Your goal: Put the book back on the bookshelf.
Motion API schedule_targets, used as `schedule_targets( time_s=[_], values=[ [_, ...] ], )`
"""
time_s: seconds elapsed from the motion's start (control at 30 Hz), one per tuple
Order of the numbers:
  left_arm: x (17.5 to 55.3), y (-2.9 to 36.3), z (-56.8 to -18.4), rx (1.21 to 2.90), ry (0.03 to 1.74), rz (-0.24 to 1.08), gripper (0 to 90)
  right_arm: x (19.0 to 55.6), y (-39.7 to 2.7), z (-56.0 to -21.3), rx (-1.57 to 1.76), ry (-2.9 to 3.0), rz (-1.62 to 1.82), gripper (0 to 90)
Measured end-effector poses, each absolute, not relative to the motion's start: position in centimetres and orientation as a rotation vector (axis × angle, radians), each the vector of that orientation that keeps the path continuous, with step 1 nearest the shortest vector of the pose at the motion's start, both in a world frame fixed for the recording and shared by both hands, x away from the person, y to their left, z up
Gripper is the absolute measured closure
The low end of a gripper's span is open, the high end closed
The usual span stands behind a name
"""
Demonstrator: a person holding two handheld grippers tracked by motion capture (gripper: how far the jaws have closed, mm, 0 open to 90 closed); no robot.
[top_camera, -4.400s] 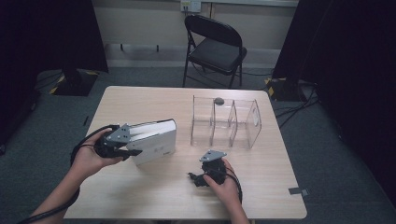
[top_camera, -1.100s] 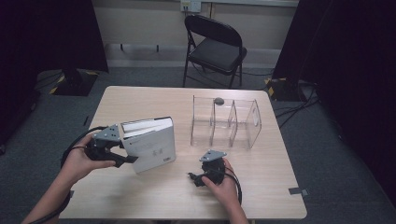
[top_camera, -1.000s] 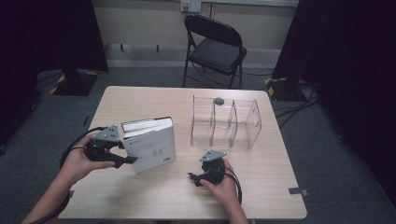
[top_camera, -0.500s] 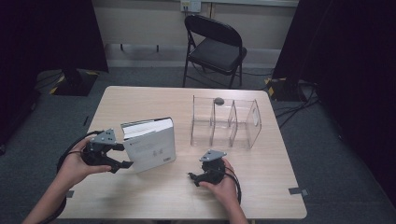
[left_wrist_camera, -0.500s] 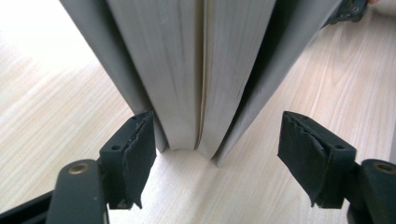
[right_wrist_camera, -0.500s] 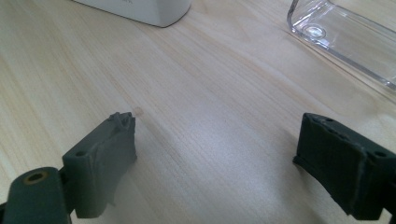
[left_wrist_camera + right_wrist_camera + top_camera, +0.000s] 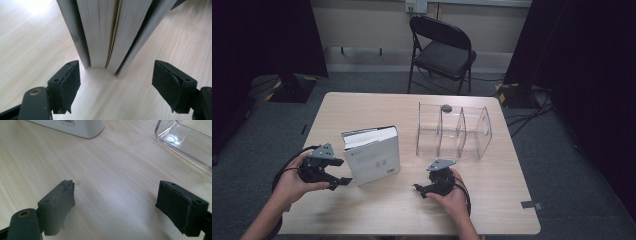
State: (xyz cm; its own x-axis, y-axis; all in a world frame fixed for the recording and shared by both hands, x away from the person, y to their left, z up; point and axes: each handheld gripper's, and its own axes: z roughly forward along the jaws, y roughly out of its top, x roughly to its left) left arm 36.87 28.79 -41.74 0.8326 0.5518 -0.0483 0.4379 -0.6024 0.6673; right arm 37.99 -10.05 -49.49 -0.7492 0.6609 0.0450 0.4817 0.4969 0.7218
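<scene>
From the high view, the thick white book (image 7: 373, 156) is standing on its edge on the table (image 7: 377, 107), left of centre, and the left gripper (image 7: 337, 181) is sitting just beside its near left corner while the right gripper (image 7: 421, 189) is resting well apart from it. It is looking heavy and stiff-covered, likely to topple or fan open, so I would be gripping across both covers low down. The clear divider rack (image 7: 454, 131) is standing to the right, its slots looking empty, though a small dark thing (image 7: 446, 107) is sitting at its back edge, perhaps outside.

In the left gripper view, the jaws have just been opening and are now standing wide, the book's page block (image 7: 107, 32) between them but untouched.

In the right gripper view, the jaws are gaping over bare wood, holding nothing, the rack's corner (image 7: 182, 137) lying ahead
</scene>
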Motion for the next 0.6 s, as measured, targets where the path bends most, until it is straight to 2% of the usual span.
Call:
schedule_targets(
  time_s=[0.6],
  values=[
    [36.2,29.5,-46.3,2.344,0.781,0.182,19.2,38.2,-9.1,-48.3,0.861,2.594,1.039,13.7]
  ],
)
